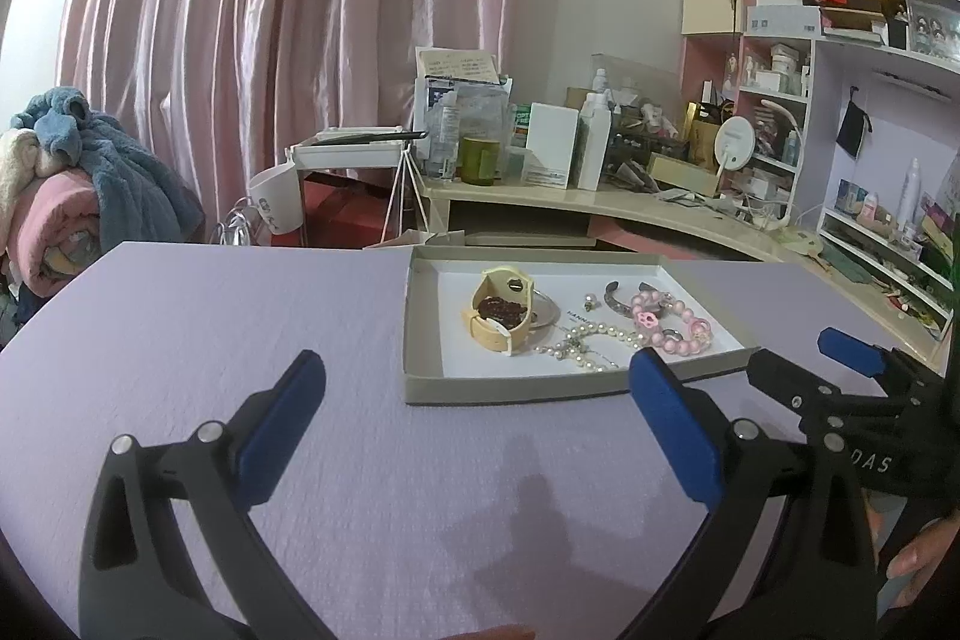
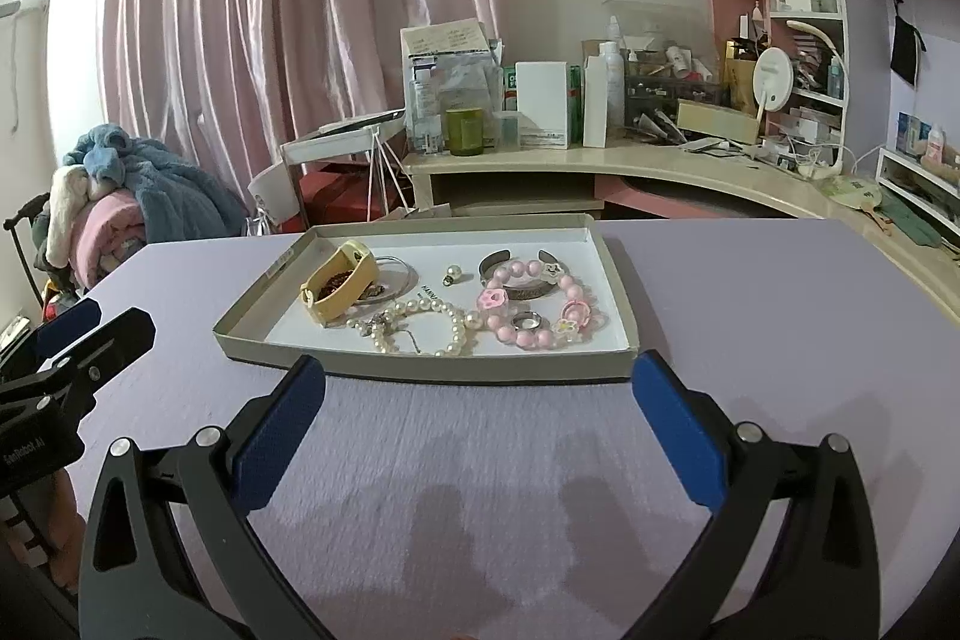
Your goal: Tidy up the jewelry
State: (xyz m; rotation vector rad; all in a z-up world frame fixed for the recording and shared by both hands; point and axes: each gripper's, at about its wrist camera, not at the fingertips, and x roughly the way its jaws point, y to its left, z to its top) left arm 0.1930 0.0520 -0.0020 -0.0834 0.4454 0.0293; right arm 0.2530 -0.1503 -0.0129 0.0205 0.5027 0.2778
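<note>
A shallow grey cardboard tray (image 2: 618, 274) with a white floor sits on the lilac table and also shows in the left wrist view (image 1: 420, 340). In it lie a cream watch band (image 2: 342, 283) around dark red beads, a pearl necklace (image 2: 420, 319), a pink bead bracelet (image 2: 540, 304), a metal cuff (image 2: 498, 262), a silver ring (image 2: 528, 321) and a small pearl earring (image 2: 453, 274). My right gripper (image 2: 477, 388) is open and empty just in front of the tray. My left gripper (image 1: 477, 382) is open and empty, near the tray's front left.
The lilac table (image 2: 750, 340) spreads around the tray. Behind it stands a cluttered desk (image 2: 600, 160) with bottles and boxes, pink shelves (image 2: 804, 10) at right, pink curtains (image 2: 270, 10) and a pile of blankets (image 2: 120, 196) at left.
</note>
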